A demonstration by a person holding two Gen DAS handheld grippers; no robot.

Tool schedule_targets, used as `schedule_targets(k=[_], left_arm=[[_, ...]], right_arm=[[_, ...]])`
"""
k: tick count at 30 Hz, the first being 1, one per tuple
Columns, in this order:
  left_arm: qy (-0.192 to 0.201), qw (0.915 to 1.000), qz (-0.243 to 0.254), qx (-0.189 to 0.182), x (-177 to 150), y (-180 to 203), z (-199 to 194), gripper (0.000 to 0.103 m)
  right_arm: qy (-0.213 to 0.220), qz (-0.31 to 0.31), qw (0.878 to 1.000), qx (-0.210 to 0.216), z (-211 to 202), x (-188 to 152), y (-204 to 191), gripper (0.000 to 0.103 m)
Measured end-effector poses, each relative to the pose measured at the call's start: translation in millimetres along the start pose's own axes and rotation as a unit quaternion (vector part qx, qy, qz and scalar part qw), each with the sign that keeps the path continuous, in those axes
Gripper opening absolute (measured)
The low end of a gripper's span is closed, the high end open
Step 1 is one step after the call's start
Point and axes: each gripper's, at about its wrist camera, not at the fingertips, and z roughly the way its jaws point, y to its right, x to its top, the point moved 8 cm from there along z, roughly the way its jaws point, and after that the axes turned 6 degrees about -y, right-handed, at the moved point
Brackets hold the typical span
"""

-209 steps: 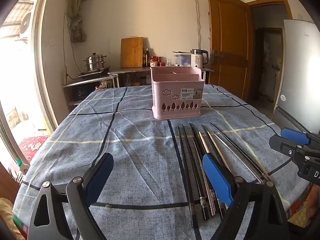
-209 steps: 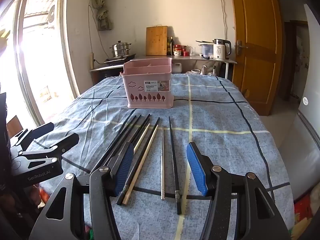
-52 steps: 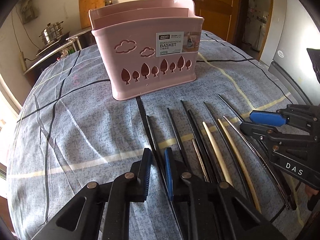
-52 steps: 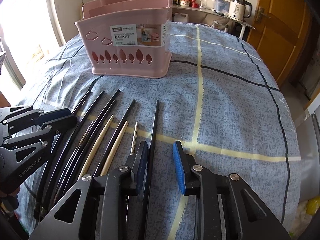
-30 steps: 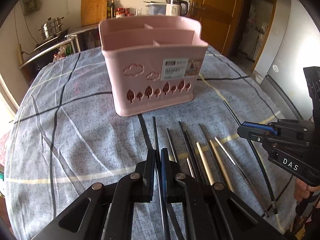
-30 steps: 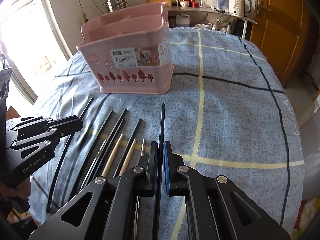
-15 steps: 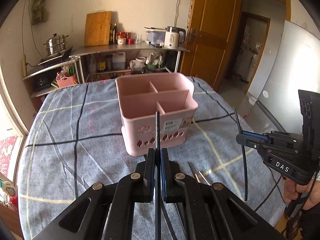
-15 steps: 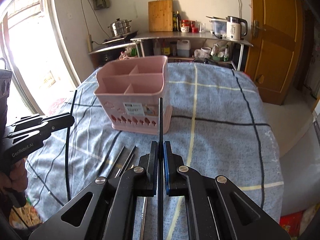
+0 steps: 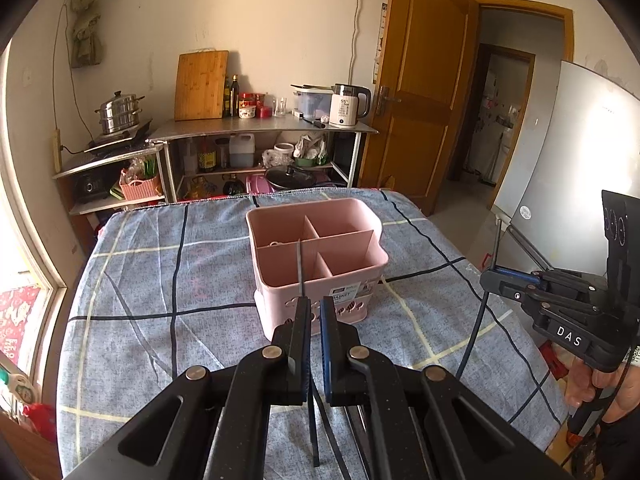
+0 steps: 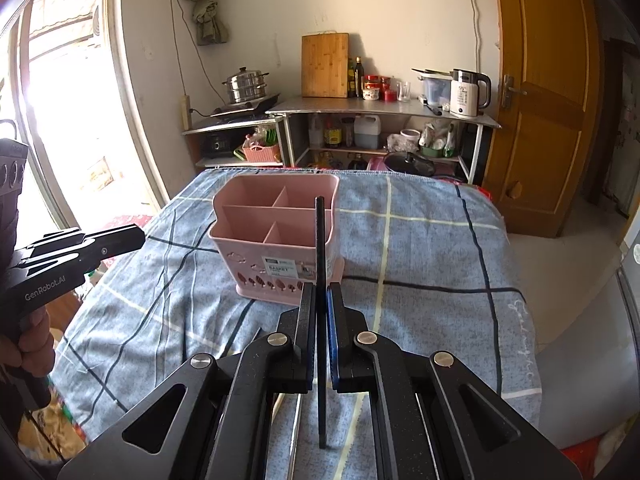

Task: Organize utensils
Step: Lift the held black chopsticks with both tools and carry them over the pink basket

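Where the blue checked cloth (image 9: 160, 280) covers the table, a pink basket (image 9: 320, 276) stands near the middle, and behind it a steel shelf (image 9: 260, 126) against the wall carries a cutting board (image 9: 200, 86), bottles and a white kettle (image 9: 346, 110). A steamer pot (image 9: 118, 110) sits to the left by the bright window, and a brown door (image 9: 424, 92) stands open on the right.

The basket has four compartments and a label and tree-shaped cutouts on its front wall. The left claw (image 9: 314, 316) is closed on a thin black chopstick (image 9: 300, 268), which points up over the basket's near compartments and hangs below the pads. The right claw (image 10: 319, 304) is likewise clamped on a black chopstick (image 10: 320, 240), held well above the cloth, its tip in line with the basket's right edge. In the left view that same stick curves down from the right claw (image 9: 490, 274), off to the basket's right.

The claws' frames hide most of the near table; a few more sticks (image 10: 294, 432) show through the gaps, though how many I cannot tell. Each holding hand (image 10: 30, 344) is cut off at the frame's edge.
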Motion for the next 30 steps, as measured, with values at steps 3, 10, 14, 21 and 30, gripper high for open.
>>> schedule_targets(k=[3, 10, 14, 21, 30], left_arm=[[0.002, 1.0, 0.002, 0.001, -1, 1, -5, 0.001], [-0.017, 0.9996, -0.002, -0.022, -11, 4, 13, 0.005], [-0.051, 0.9977, -0.01, -0.043, -23, 8, 42, 0.034], [-0.09, 0.9932, 0.026, -0.069, -44, 36, 81, 0.044], [-0.126, 0.9827, 0.118, -0.069, -53, 79, 134, 0.044]], right_arm=[[0.005, -0.002, 1.0, -0.001, -6, 1, -1, 0.005], [0.011, -0.005, 1.0, -0.007, -10, -1, -1, 0.005], [0.011, -0.004, 1.0, -0.008, -10, -3, -1, 0.005], [0.009, 0.005, 1.0, -0.01, -11, -5, 11, 0.005], [0.008, 0.03, 0.999, -0.011, -14, -7, 37, 0.006]])
